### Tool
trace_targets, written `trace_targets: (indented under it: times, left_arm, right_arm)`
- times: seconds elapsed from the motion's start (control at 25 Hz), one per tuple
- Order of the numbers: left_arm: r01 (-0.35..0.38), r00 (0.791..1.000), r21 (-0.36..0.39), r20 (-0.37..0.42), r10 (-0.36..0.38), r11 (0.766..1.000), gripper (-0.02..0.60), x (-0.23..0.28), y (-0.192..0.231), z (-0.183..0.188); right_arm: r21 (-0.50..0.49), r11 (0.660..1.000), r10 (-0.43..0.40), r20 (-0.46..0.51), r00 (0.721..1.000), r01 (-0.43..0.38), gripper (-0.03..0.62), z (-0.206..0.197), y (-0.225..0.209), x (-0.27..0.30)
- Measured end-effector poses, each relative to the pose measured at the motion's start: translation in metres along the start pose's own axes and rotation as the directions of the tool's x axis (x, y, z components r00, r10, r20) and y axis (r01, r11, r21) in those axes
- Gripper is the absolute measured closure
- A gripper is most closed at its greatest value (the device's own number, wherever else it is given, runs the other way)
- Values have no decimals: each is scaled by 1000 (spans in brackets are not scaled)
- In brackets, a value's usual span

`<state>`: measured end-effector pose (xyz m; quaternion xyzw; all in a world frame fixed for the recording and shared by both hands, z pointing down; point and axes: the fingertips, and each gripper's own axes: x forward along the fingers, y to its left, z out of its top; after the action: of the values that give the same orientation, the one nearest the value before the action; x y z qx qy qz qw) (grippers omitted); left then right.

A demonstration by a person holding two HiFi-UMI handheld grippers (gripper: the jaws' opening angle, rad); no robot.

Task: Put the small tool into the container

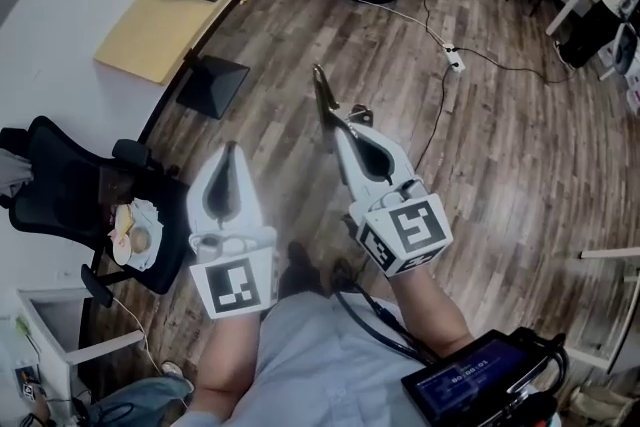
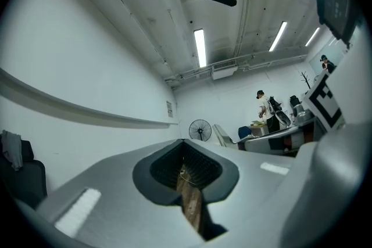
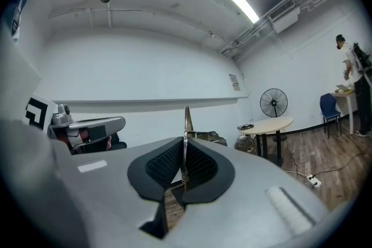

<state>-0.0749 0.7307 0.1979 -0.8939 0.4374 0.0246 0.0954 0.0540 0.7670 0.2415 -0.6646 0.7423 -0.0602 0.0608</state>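
In the head view the right gripper (image 1: pixel 346 125) sits at centre frame over the wooden floor (image 1: pixel 500 165), with the small tool (image 1: pixel 322 93) jutting from it as a thin point toward the upper middle. Only the right gripper view shows its fingers (image 3: pixel 203 168) pinching the tool's shaft. The left gripper view shows the left gripper (image 2: pixel 183 141) empty, with its fingers pressed together.

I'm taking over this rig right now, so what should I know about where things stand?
Right gripper: shut on the small tool, whose point sticks out past the tips.
Left gripper: shut, nothing in it.
Both are held up over the wood floor.
Container: I can't pick it out in any view.
Done: tool is in hand.
Left: find the container and put the tool in.
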Motion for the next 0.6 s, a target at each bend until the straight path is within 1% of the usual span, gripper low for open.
trace_targets:
  times: [0.12, 0.28, 0.48, 0.6]
  left_arm:
    - [6, 1000, -1, -17, -6, 1000, 571, 20, 3, -15]
    - [1, 999, 0, -45, -1, 1000, 571, 60, 20, -45]
    - [-22, 996, 14, -87, 23, 1000, 571, 126, 62, -79]
    - [-30, 997, 14, -73, 31, 999, 571, 172, 92, -82]
  right_arm:
    - [5, 1000, -12, -29, 1000, 13, 589, -14, -17, 18]
    - [13, 1000, -18, -79, 997, 19, 589, -36, -40, 57]
    - [33, 999, -16, -101, 995, 19, 591, -47, -65, 136]
    - [36, 999, -10, -98, 995, 14, 589, -43, -75, 188]
